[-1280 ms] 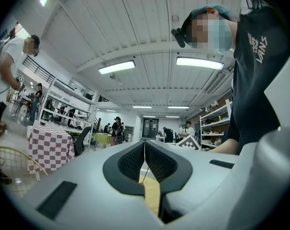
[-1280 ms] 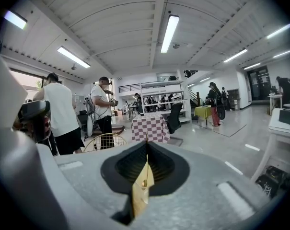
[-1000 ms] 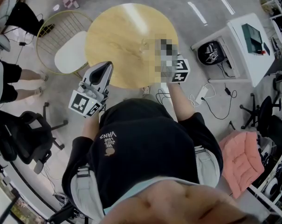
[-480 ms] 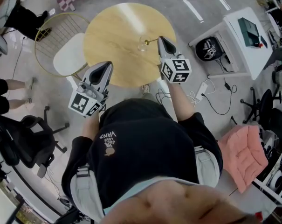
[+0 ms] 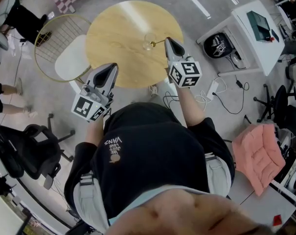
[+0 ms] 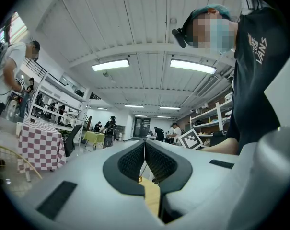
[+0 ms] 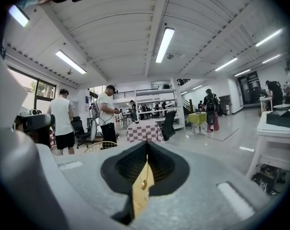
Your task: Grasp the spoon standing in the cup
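A clear glass cup (image 5: 148, 42) stands on the round wooden table (image 5: 118, 28), right of its middle. A thin gold spoon (image 5: 158, 42) leans out of the cup to the right. My right gripper (image 5: 166, 41) is shut on the end of the spoon's handle. In the right gripper view the handle runs up into the closed seam of the right gripper (image 7: 146, 157), with the spoon's bowl (image 7: 141, 184) below against the tabletop. My left gripper (image 5: 111, 68) hovers shut and empty over the table's near left edge, with its pads (image 6: 135, 160) pressed together.
A white-seated chair with a gold wire frame (image 5: 69, 55) stands left of the table. A white desk (image 5: 245, 33), a dark helmet-like thing (image 5: 217, 47) and floor cables (image 5: 214, 99) lie to the right. A black office chair (image 5: 30, 148) and a pink cushion (image 5: 258, 155) flank me.
Both grippers hold the same places as half a second ago. The view has drifted slightly, and a bystander's legs at the left have moved toward the frame's edge.
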